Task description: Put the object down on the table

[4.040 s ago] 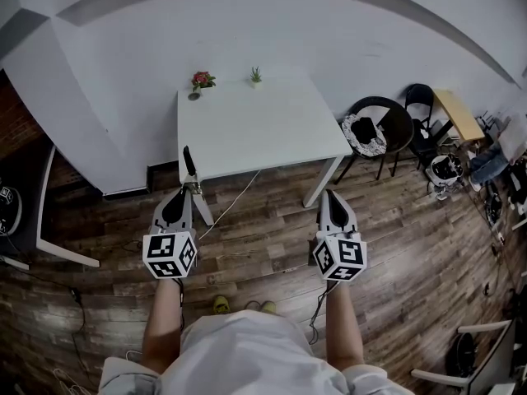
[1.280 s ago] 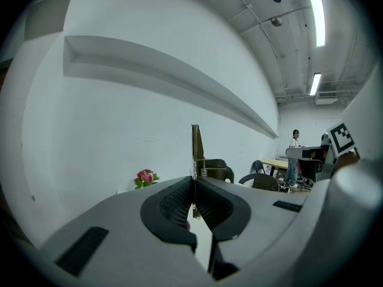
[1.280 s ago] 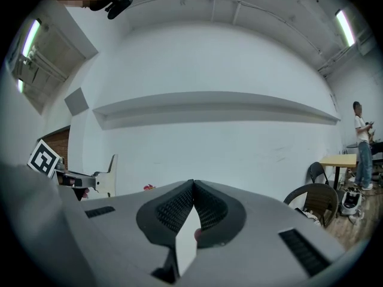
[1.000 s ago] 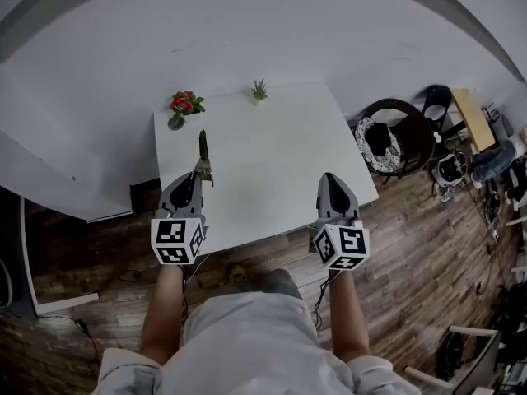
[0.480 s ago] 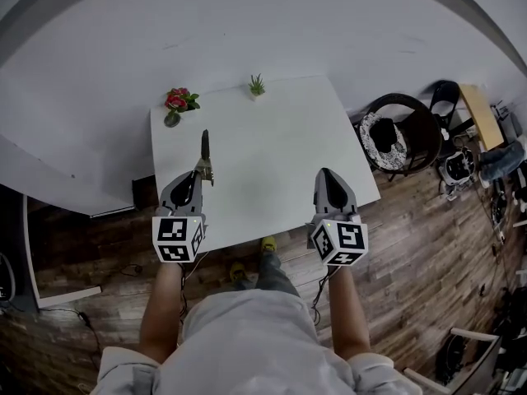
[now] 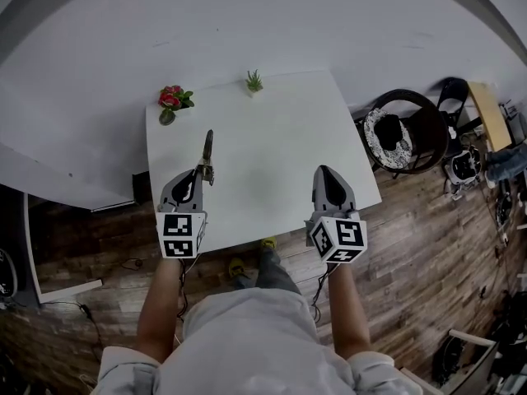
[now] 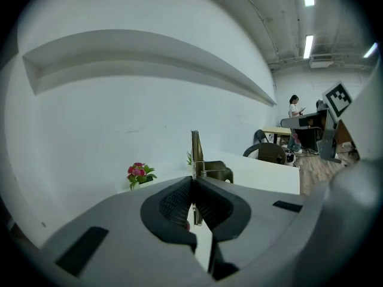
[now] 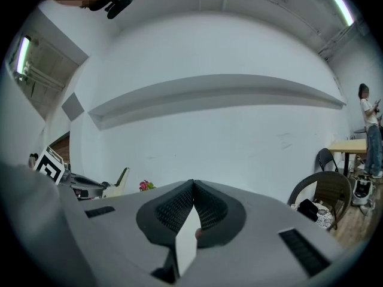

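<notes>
Since four seconds ago the person has come up to the white tabletop (image 6: 272, 138), and both grippers now hang over it instead of the floor. The left gripper (image 6: 198, 176) has its jaws pinching one slim dark object (image 6: 207, 150) over the tabletop's left part. The right gripper (image 6: 324, 172) has its jaws pressed together on nothing. Two small plants stand at the far edge: one red-flowered plant (image 6: 170, 99) and one green plant (image 6: 254, 81). No writing is readable; the two marker cubes (image 6: 181, 235) show only black-and-white squares.

Table (image 6: 280, 151) mid open; flowers (image 6: 171, 99), plant (image 6: 254, 81) at far edge.
</notes>
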Demonstrator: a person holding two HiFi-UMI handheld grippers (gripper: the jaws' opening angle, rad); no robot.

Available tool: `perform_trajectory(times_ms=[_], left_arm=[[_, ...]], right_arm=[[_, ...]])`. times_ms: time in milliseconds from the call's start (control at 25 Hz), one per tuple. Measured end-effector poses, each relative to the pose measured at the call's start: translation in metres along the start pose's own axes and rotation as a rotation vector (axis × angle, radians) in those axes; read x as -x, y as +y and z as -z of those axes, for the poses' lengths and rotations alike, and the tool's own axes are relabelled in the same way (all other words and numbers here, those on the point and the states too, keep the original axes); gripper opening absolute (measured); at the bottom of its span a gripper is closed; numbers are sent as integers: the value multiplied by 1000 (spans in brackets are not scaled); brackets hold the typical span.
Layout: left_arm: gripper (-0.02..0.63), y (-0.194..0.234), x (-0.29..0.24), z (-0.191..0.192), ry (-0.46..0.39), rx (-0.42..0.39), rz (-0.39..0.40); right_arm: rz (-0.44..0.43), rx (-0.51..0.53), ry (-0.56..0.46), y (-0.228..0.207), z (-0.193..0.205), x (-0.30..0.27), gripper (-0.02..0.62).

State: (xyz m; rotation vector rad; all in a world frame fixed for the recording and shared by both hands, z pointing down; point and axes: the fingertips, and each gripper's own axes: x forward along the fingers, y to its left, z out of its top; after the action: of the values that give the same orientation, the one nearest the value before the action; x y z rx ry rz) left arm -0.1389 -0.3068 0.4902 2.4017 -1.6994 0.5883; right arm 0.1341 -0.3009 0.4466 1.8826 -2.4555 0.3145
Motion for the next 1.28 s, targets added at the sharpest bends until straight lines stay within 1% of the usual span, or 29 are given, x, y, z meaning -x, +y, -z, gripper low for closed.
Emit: perform_trajectory(times_ms=[80,320,520,800,920,1040,1280], left_arm=[[20,0,-8,7,20,-34,-5],[20,2,-34,36,122,-211,-25],[20,1,-51,66,213,-360,-25],[20,-2,-67,99,311,-530,-15],[20,-6,-74,115,353,-585,4],[20,-9,-80,129,398,-614,24],[21,-16,-94,139,434,-672,41]], right_arm=[[-2,-3,6,-2,3,-4,8],[-11,-18,33,-5,12,-16,8],[-18,-38,50,-6,20,-24,8],[-22,-50,70,-7,29,-34,8],[-19,-59,80,-9,33,-37,8],[-13,-65,90,-11,37,-39,8],[11,-72,106,-21,47,-42,8]])
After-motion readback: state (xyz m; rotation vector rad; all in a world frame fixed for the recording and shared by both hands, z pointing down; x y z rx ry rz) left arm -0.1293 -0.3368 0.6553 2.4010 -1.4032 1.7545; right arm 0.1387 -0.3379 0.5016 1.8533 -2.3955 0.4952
